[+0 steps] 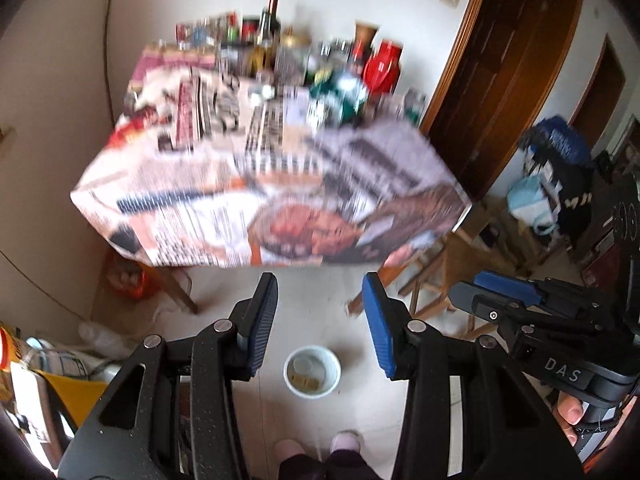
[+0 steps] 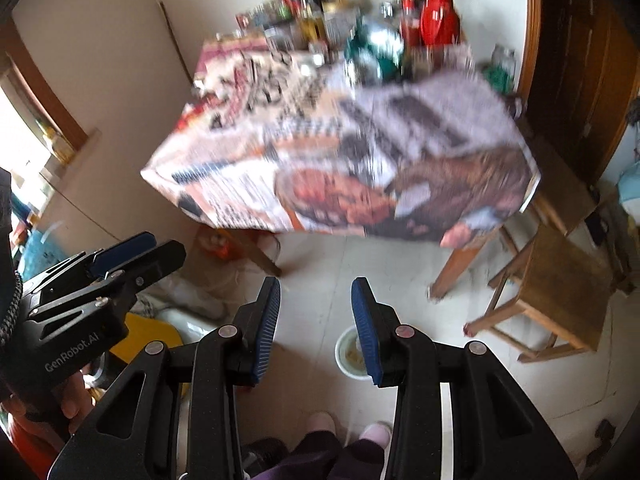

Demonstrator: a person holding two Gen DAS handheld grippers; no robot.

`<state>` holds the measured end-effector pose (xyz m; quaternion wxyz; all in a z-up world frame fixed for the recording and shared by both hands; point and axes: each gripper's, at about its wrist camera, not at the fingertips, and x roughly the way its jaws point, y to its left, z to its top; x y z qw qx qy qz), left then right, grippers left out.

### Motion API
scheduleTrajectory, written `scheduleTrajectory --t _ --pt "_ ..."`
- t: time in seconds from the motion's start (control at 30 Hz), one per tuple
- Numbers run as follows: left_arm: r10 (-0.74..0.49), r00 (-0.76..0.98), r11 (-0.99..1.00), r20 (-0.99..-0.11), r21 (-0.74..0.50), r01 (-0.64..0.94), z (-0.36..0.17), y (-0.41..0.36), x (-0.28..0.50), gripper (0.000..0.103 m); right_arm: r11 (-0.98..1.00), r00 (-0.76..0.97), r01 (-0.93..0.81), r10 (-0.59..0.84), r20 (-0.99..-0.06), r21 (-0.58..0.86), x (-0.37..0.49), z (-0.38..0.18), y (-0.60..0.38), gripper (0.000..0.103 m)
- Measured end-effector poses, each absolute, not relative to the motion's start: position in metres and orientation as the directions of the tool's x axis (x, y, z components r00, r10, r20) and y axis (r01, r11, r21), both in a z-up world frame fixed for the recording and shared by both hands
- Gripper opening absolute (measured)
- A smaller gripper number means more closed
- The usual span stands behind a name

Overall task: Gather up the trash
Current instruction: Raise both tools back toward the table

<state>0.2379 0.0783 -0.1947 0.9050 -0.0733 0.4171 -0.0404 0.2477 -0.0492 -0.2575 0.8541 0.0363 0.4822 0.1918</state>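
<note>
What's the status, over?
Both tongs, left and right, open, empty. White bin on floor below, scraps inside. Table ahead, nothing blocking.

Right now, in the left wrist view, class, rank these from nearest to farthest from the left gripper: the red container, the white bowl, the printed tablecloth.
1. White bowl: on the floor, just below the left gripper.
2. Printed tablecloth: its front edge hangs ahead, above the fingertips.
3. Red container: among the bottles at the table's far right end.

A desk [image 1: 256, 200] draped in printed newspaper sheets fills the frame's centre, with blurred glass bottles [image 1: 268, 32] and a red plastic jug [image 1: 382, 66] crowding its upper edge. A wooden stool [image 2: 560, 292] stands at lower right.
</note>
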Motion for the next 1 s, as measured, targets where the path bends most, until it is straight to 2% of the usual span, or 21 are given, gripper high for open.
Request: scheduleTrajectory --t 0.23,0.37,0.47,0.5,0.53,0.57,0.77,1.0 --pt "-0.145 0.730 0.987 -0.668 -0.148 0.061 -0.125 0.085 0.223 0.045 0.937 0.597 -0.283 0.340 -0.726 0.205 0.230 -0.177 -0.044 0.034" --pt "-0.149 0.774 0.988 -0.616 -0.130 0.087 -0.097 0.088 0.220 0.053 0.946 0.665 -0.275 0.317 -0.676 0.173 0.222 -0.144 -0.040 0.034" --pt "-0.157 0.796 0.987 -0.585 -0.130 0.098 -0.083 0.090 0.218 0.063 0.952 0.709 -0.274 0.298 -0.640 0.140 0.217 -0.128 -0.039 0.034" --pt "-0.157 0.804 0.986 -0.574 -0.134 0.097 -0.079 0.091 0.218 0.067 0.953 0.722 -0.273 0.293 -0.627 0.132 0.217 -0.124 -0.039 0.036" --pt "-0.156 0.808 0.986 -0.569 -0.135 0.095 -0.077 0.092 0.219 0.070 0.954 0.731 -0.271 0.289 -0.618 0.127 0.217 -0.120 -0.039 0.042" --pt "-0.154 0.811 0.986 -0.564 -0.136 0.093 -0.075 0.092 0.223 0.070 0.956 0.742 -0.266 0.284 -0.608 0.121 0.217 -0.117 -0.040 0.049" --pt "-0.152 0.798 0.988 -0.583 -0.118 0.102 -0.075 0.085 0.252 0.070 0.968 0.780 -0.228 0.244 -0.576 0.100 0.235 -0.109 -0.049 0.066" --pt "-0.114 0.812 0.992 -0.572 -0.109 0.063 -0.075 0.071 0.307 0.070 0.967 0.801 -0.238 0.250 -0.543 0.095 0.283 -0.101 -0.069 0.069"
